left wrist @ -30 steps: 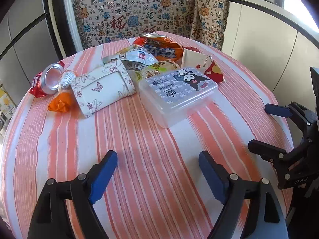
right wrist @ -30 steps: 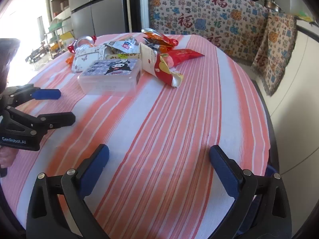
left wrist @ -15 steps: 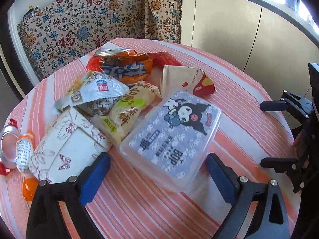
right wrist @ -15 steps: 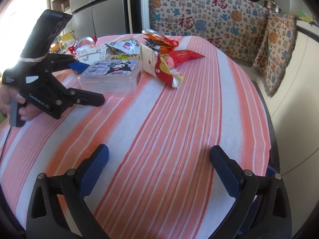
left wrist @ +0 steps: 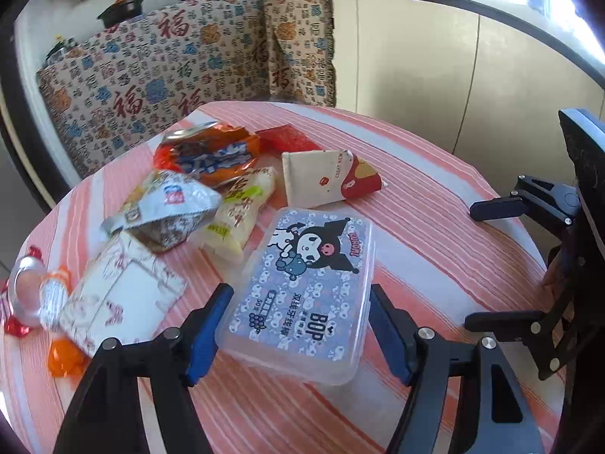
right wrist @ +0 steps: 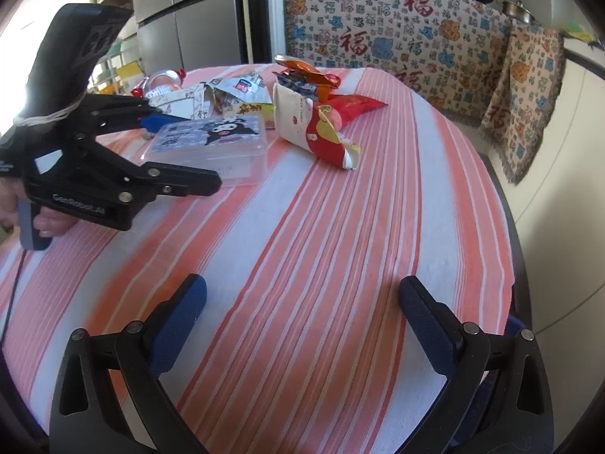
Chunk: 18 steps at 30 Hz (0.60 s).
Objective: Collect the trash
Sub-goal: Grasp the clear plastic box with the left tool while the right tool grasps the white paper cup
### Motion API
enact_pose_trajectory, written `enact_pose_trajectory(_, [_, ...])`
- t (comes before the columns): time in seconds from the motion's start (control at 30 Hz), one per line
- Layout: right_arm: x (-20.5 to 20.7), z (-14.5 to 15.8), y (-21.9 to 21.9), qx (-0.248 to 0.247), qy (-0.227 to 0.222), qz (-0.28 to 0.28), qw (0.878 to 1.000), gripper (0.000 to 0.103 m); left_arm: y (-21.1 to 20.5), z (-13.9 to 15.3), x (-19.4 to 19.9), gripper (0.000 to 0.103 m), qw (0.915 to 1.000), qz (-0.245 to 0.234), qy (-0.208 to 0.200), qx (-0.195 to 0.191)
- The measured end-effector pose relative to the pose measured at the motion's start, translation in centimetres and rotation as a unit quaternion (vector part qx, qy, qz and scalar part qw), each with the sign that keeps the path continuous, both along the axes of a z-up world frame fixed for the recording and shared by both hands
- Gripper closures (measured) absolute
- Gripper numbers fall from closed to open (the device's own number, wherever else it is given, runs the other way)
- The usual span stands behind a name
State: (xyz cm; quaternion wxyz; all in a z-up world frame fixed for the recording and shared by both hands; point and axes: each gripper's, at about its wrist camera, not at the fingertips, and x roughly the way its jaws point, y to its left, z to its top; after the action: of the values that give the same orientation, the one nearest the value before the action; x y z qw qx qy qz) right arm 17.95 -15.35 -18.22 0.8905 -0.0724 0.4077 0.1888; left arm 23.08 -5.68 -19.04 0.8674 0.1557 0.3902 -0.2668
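The left claw [left wrist: 298,325] stands open astride the box [left wrist: 302,295], near the wrappers [left wrist: 211,174] on the surface [right wrist: 340,246]. The right claw [right wrist: 302,302] is open, empty. A shallow pinch could squirt the slick box sideways.

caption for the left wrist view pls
Open left gripper straddling a clear plastic box beside snack wrappers on a striped table.

Red can [left wrist: 17,302] cut off at left edge, floral pouch [left wrist: 113,299] blurred, box [left wrist: 306,295] print unreadable
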Motion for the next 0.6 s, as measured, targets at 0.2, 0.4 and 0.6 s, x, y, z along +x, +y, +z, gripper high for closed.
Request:
enact_pose_trajectory(0.2, [3.8,1.4,-0.8,-0.011,-0.001,0.002,1.000,0.010,3.6,0.0,-5.3,0.031,0.9905,0.137,0.008,0.010])
enact_pose_trajectory(0.4, [9.6,2.7,0.4,-0.012,-0.014,0.031,0.999,0.030,4.6,-0.1,-7.4,0.031,0.9783,0.205,0.032,-0.002])
enact_pose_trajectory(0.6, [9.1,2.1,2.1,0.004,0.039,0.057,0.998,0.091,5.3,-0.6,-7.9,0.030,0.9745,0.220,0.035,-0.026])
